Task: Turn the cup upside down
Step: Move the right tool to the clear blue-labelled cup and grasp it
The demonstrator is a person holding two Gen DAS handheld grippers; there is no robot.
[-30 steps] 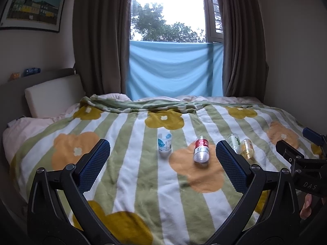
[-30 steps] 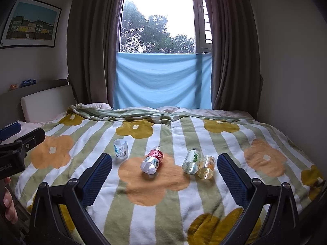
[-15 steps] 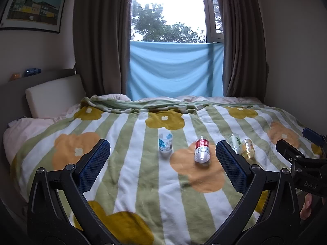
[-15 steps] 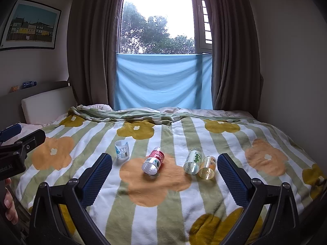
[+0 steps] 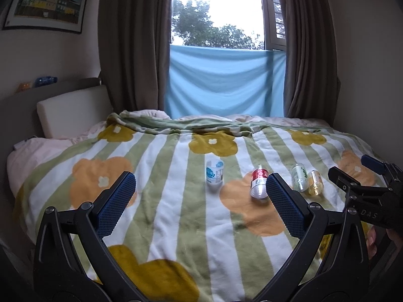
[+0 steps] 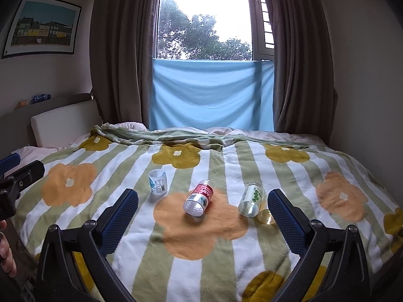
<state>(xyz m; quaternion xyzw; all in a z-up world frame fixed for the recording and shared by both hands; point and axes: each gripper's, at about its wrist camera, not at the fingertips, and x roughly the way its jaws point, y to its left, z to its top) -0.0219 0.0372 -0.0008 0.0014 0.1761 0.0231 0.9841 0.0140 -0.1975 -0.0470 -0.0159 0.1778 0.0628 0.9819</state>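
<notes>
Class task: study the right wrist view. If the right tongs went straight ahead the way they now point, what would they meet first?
Most likely the red-labelled cup lying on its side on the blanket, roughly centred between the open right tongs. The upright blue-labelled cup sits off to the left. Depth is uncertain with this fisheye.

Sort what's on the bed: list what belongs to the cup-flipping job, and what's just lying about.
For the job:
- blue-labelled cup, standing mouth up
- left tongs, open
- right tongs, open

Lying about:
- red-labelled bottle, on its side
- green-labelled bottle, on its side
- yellow bottle, on its side
</notes>
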